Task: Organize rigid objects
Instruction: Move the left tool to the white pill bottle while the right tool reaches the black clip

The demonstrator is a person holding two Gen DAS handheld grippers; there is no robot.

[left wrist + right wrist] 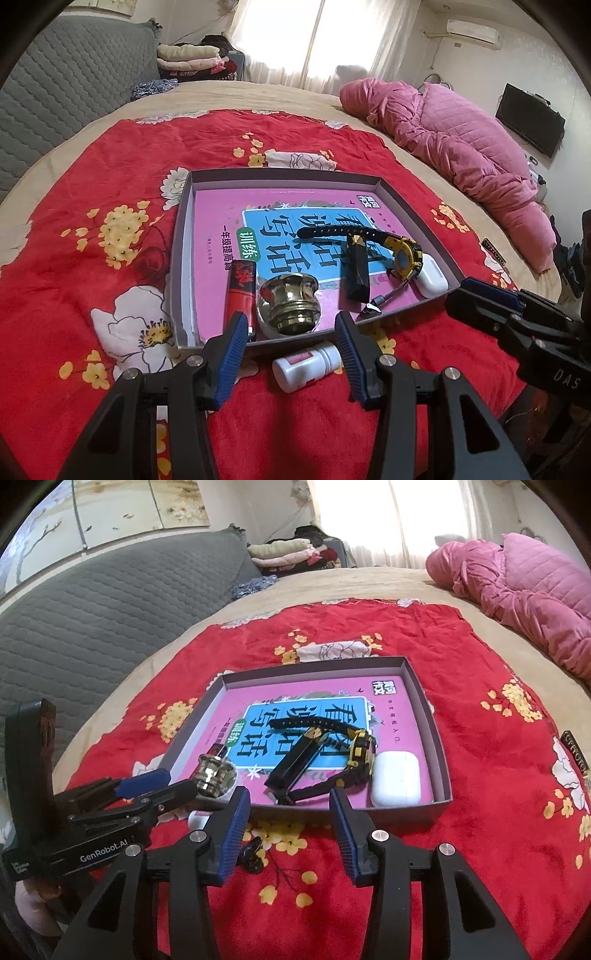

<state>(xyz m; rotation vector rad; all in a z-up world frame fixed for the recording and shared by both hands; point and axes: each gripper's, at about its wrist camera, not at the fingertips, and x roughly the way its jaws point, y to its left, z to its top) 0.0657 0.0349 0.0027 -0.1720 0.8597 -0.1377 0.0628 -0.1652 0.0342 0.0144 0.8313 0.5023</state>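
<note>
**Small bottle lies outside the tray, between open jaws**

A bedroom: a bed [314,99] under a red floral cloth [74,258], a pink quilt [461,147] bunched at 2 o'clock, a bright window behind.

Left wrist view. A shallow grey tray [181,266] sits mid-cloth with a pink workbook [218,206] lining its floor. On the workbook lie a red lighter [242,288], a brass fitting [290,302], a black bar [355,273], a yellow-and-black watch [404,254] and a white earbud case [432,277]. The left hand-held gripper [291,343] is spread wide and holds nothing. At its 6 o'clock, just outside the tray's near wall, a small white bottle [306,365] lies on its side on the cloth. It looks light, stiff and smooth, so it may roll or squirt out of a pinch; the straight barrel, taken across its width, seems the safer hold, not the cap. The right hand-held gripper [480,291] enters at 3 o'clock.

Right wrist view. The right hand-held gripper [288,805] is likewise spread and empty, near the tray's [441,760] front wall. The left hand-held gripper [159,786] comes in at 9 o'clock beside the brass fitting [216,775], with only a white sliver of the bottle [197,818] showing under it. A small dark object [253,853] lies on the cloth at 6 o'clock; what it is I cannot tell.
</note>
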